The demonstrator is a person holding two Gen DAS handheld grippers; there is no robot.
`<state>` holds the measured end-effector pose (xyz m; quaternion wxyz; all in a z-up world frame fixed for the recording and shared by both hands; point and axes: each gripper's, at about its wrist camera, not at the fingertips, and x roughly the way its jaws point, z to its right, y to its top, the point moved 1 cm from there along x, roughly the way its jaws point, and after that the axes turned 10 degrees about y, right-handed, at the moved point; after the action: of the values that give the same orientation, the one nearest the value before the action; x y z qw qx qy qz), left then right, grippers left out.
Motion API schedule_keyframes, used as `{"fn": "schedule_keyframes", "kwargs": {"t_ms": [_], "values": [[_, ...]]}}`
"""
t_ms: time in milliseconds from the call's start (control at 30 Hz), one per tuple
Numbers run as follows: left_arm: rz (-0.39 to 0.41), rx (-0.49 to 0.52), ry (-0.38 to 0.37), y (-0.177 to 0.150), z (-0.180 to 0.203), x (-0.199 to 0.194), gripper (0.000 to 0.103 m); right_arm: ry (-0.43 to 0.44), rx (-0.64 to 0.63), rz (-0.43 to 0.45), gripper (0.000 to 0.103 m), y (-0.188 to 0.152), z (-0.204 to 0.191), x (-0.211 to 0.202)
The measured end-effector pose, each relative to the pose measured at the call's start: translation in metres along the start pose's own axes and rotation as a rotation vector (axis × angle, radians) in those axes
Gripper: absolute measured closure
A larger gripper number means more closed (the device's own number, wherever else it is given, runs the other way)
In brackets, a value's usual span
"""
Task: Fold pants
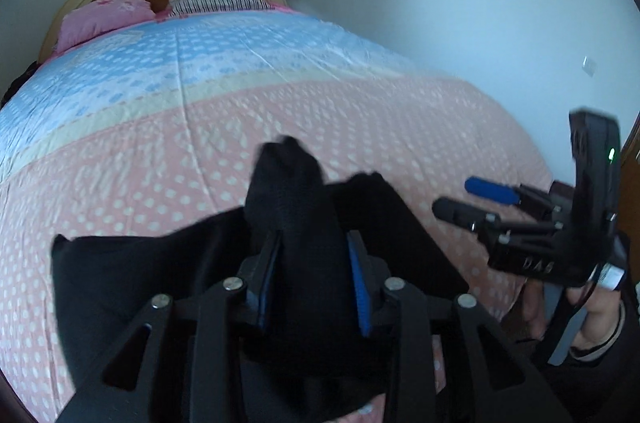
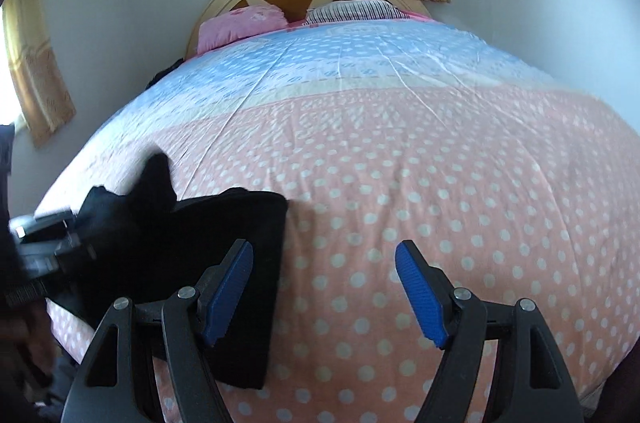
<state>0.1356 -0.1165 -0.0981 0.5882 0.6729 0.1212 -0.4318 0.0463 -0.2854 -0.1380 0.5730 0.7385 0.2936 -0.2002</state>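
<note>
While our left tool point(image 1: 314, 279) clenches the black fabric pants point(image 1: 160, 263) and our right tool point(image 2: 324, 293) hangs released, we should lay the fold flat on the bed's pink dotted quilt point(image 2: 440, 183)

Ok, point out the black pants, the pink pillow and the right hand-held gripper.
black pants point(image 2: 236, 287): right wrist view, flat folded panel.
pink pillow point(image 2: 240, 25): right wrist view, pillow's middle.
right hand-held gripper point(image 2: 324, 293): right wrist view, midway between its open blue fingertips.

Left claw point(image 1: 314, 275) clamped on black cloth; right claw point(image 2: 324, 293) gapes wide, empty.
</note>
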Motion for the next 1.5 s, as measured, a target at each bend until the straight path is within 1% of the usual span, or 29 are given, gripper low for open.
{"fn": "schedule_keyframes", "kwargs": {"t_ms": [67,100,133,167,233,267,300,333,367,400,433,467,500,567,633,767,800,833,867,933,967,1167,1267,1333,1500], "values": [[0.018,0.017,-0.056,-0.005,0.012,-0.007,0.067,0.02,0.04,0.001,0.028,-0.001,0.008,0.001],[0.035,0.039,-0.061,-0.006,0.017,-0.014,0.064,0.027,0.053,0.001,0.028,-0.001,0.01,0.002],[0.051,0.057,-0.054,-0.007,0.02,-0.02,0.053,0.044,0.075,0.006,0.028,-0.002,0.013,0.001],[0.08,0.074,-0.042,-0.008,0.02,-0.03,0.039,0.06,0.089,0.01,0.028,-0.001,0.014,0.001],[0.138,0.073,-0.009,-0.01,0.01,-0.049,0.027,0.122,0.127,0.018,0.028,0.0,0.013,-0.003],[0.163,0.064,0.018,-0.012,0.002,-0.058,0.023,0.156,0.138,0.016,0.027,0.002,0.009,-0.004],[0.181,0.056,0.061,-0.014,-0.008,-0.066,0.021,0.182,0.141,0.014,0.026,0.002,0.005,-0.006],[0.192,0.054,0.099,-0.016,-0.014,-0.07,0.016,0.219,0.139,0.011,0.024,0.004,-0.002,-0.007],[0.21,0.056,0.167,-0.021,-0.026,-0.076,0.01,0.262,0.132,0.003,0.023,0.006,-0.011,-0.007],[0.224,0.061,0.218,-0.025,-0.033,-0.078,0.007,0.302,0.127,-0.007,0.022,0.007,-0.02,-0.007],[0.234,0.064,0.293,-0.032,-0.043,-0.08,0.004,0.324,0.124,-0.018,0.021,0.007,-0.027,-0.005],[0.226,0.06,0.335,-0.037,-0.051,-0.079,0.004,0.338,0.115,-0.041,0.021,0.007,-0.037,0.0],[0.212,0.049,0.348,-0.038,-0.053,-0.076,0.004,0.334,0.105,-0.058,0.021,0.007,-0.046,0.005],[0.165,-0.007,0.343,-0.047,-0.07,-0.07,0.004,0.33,0.094,-0.086,0.021,0.006,-0.059,0.016],[0.147,-0.049,0.336,-0.053,-0.079,-0.068,0.004,0.307,0.094,-0.129,0.021,0.006,-0.067,0.029],[0.121,-0.062,0.348,-0.06,-0.088,-0.062,0.004,0.264,0.083,-0.186,0.021,0.005,-0.079,0.045],[0.112,-0.067,0.341,-0.06,-0.089,-0.059,0.004,0.266,0.081,-0.191,0.023,0.005,-0.081,0.046],[0.106,-0.074,0.33,-0.06,-0.089,-0.055,0.004,0.271,0.074,-0.198,0.043,0.003,-0.082,0.047],[0.099,-0.083,0.316,-0.06,-0.09,-0.052,0.004,0.273,0.057,-0.21,0.071,0.003,-0.085,0.047],[0.091,-0.1,0.3,-0.061,-0.094,-0.046,0.004,0.259,0.038,-0.203,0.084,0.003,-0.086,0.044],[0.088,-0.106,0.294,-0.061,-0.096,-0.042,0.004,0.27,0.034,-0.198,0.086,0.004,-0.087,0.041],[0.081,-0.119,0.292,-0.064,-0.099,-0.04,0.004,0.322,0.001,-0.139,0.087,0.01,-0.09,0.017],[0.082,-0.117,0.295,-0.063,-0.1,-0.039,0.004,0.334,0.016,-0.099,0.088,0.014,-0.079,0.006],[0.079,-0.113,0.295,-0.063,-0.1,-0.038,0.004,0.329,0.029,-0.097,0.088,0.015,-0.071,0.004],[0.058,-0.099,0.298,-0.065,-0.1,-0.028,0.004,0.326,0.093,-0.125,0.087,0.005,-0.042,0.013]]}}
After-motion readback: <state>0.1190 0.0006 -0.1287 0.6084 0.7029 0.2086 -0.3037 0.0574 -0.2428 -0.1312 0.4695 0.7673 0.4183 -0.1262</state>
